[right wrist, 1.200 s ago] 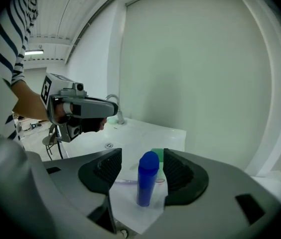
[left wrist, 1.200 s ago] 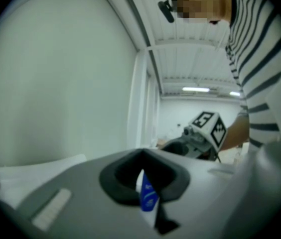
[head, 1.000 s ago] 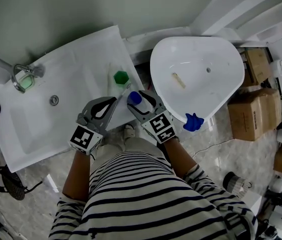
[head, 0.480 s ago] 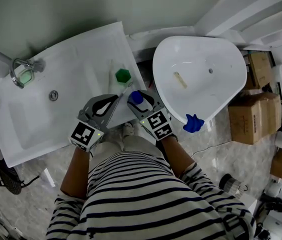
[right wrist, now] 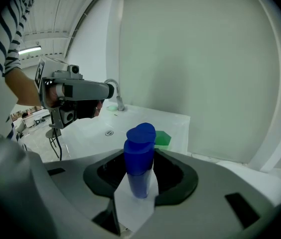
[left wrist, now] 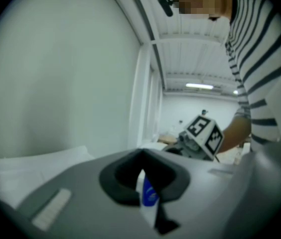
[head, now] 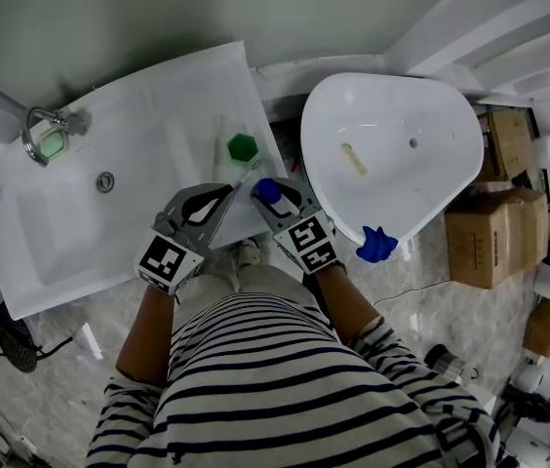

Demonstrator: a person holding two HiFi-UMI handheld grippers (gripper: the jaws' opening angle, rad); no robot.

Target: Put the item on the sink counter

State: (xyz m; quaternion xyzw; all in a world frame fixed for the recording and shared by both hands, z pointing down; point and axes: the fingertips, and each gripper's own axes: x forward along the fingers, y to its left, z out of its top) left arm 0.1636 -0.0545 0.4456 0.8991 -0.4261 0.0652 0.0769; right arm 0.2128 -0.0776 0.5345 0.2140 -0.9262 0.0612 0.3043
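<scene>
Counter (head: 158, 135): left jaws pinch item (left wrist: 148, 212), logo (left wrist: 150, 195) unreadable; right jaws closing onto blue-capped tube (right wrist: 139, 158).

- My left gripper (head: 219, 199) sits about level, jaws pinched on the tube (right wrist: 139, 166) tail.
- My right gripper (head: 261, 192) tilts down, jaws just been closing, now clamped round the tube below its cap.

We find the bench (head: 187, 105) at left, its tap (head: 46, 136) at the far left corner, the drain (head: 105, 180) just right of it — a capped item (head: 242, 147) lies on the bench's right end; right of that, a separate basin (head: 431, 183), boxes (head: 494, 227) beyond on the floor (head: 60, 359)
</scene>
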